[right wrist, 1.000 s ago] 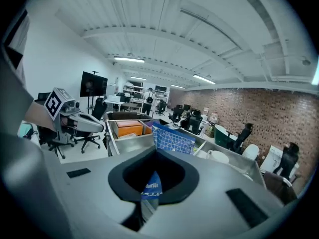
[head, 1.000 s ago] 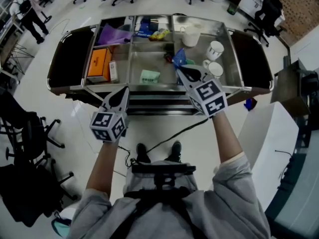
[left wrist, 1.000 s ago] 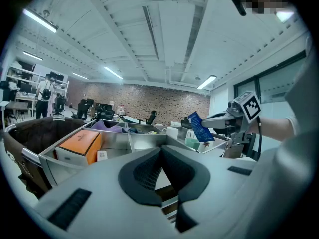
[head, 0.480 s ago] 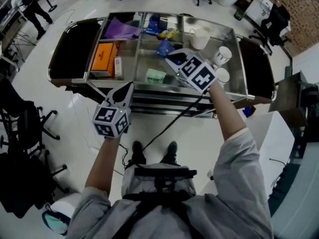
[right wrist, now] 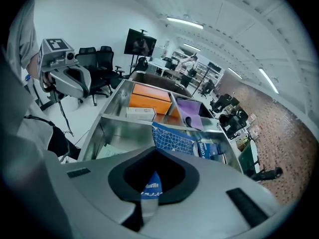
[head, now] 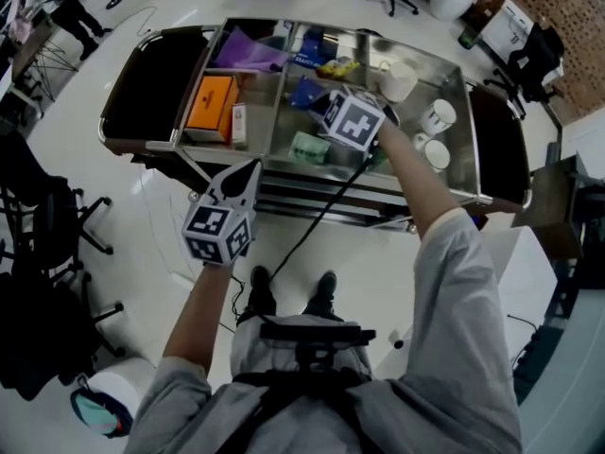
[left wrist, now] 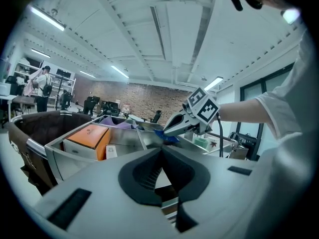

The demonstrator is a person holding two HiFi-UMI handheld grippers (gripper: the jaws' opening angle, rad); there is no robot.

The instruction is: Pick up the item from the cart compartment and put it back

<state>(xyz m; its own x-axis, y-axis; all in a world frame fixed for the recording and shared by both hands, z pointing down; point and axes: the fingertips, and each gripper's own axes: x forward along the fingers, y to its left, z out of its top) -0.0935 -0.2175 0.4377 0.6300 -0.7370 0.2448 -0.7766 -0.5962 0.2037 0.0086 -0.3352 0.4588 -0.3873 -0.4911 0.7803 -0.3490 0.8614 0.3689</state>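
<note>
My right gripper (head: 317, 102) is shut on a blue packet (head: 304, 93) and holds it over the middle compartment of the steel cart (head: 416, 107). In the right gripper view the blue packet (right wrist: 172, 138) sticks out past the jaws, patterned with white lines, above the compartment floor. My left gripper (head: 250, 166) hangs in front of the cart's near edge with its jaws together and nothing in them. The left gripper view shows the right gripper (left wrist: 184, 121) with the blue packet (left wrist: 167, 136) at its tip.
An orange box (head: 210, 102) and a purple bag (head: 248, 55) fill the left compartments. A green packet (head: 309, 147) lies in the middle one. A white pitcher (head: 397, 78) and two mugs (head: 438, 116) stand at the right. Office chairs ring the cart.
My right gripper has swung left and down with the blue packet, rolling as it went, from the right compartment's edge to over the middle one. The left gripper has hardly moved.
</note>
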